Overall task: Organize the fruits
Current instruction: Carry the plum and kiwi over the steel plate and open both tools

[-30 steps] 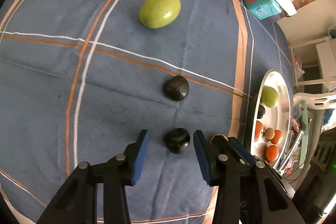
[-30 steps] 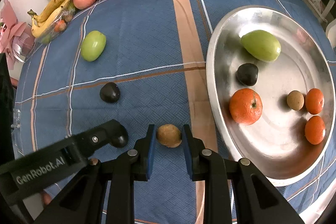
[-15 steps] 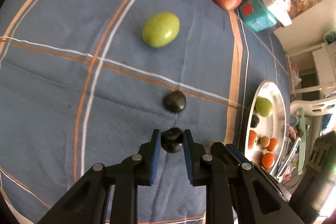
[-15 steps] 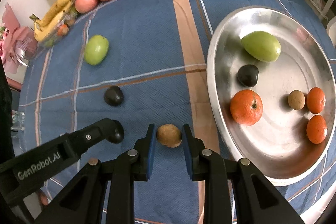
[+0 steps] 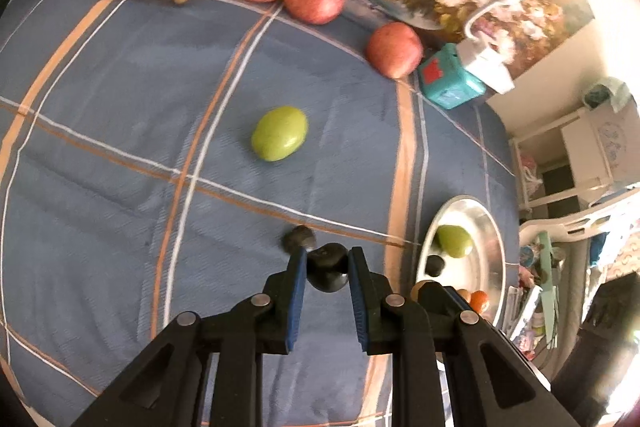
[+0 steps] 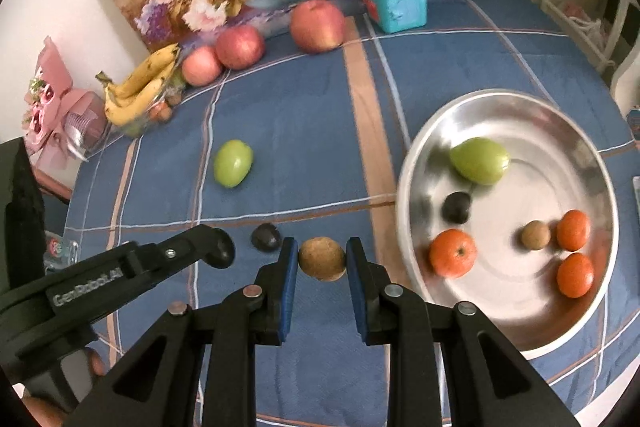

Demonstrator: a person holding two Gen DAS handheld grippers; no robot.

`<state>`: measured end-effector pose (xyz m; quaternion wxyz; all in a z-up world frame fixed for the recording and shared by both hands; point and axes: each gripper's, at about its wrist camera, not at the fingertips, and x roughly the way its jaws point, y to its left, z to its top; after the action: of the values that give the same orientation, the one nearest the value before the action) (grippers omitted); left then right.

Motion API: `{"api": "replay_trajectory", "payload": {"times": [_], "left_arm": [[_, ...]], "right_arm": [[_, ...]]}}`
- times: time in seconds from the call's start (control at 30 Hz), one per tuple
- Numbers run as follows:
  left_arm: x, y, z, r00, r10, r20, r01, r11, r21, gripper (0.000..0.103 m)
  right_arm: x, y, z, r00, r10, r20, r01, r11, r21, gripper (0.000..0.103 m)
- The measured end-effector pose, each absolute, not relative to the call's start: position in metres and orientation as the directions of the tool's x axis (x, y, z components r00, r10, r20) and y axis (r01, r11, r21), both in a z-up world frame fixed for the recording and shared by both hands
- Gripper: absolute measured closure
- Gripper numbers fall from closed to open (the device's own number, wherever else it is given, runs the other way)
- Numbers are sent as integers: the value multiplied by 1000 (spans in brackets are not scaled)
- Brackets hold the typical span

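Left wrist view shows the left gripper [image 5: 327,273] with its jaws clamped on a small dark fruit [image 5: 329,266], held clear of the blue checked cloth on the desk [image 5: 120,187]. A second dark fruit [image 5: 298,238] lies on the cloth just beyond the fingertips. Right wrist view shows the right gripper [image 6: 322,261] with its jaws closed on a small brown fruit [image 6: 322,259], also off the cloth. So 2 fruits are in hand at once, 1 per gripper, and the step looks like the carry after the pick.

The steel tray [image 6: 500,331] sits to the right, near the right gripper, and already holds 6 fruits: a green one, a dark one, a brown one and 3 orange ones. A green fruit [image 6: 233,163] waits on the cloth, well apart from both grippers.

Next, I judge, both loads should travel over the tray rim and come down onto bare metal before the jaws part. The left gripper has the longer way to go and must pass the right one, so they should go in turn. Round fruit will roll on the steel, so a low release is wise.
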<state>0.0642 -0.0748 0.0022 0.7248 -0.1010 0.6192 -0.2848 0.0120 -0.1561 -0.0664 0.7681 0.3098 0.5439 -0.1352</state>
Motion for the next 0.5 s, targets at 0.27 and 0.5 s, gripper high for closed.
{"api": "replay_trajectory", "payload": {"times": [0.27, 0.5], "left_arm": [[37, -118, 8, 34, -536, -843, 405, 779, -479, 80], [-15, -175, 6, -46, -541, -840, 558, 684, -471, 80]], "right_arm": [[-22, -207, -65, 372, 17, -928, 684, 671, 286, 77], [-71, -259, -66, 335, -88, -938, 811, 534, 239, 77]]}}
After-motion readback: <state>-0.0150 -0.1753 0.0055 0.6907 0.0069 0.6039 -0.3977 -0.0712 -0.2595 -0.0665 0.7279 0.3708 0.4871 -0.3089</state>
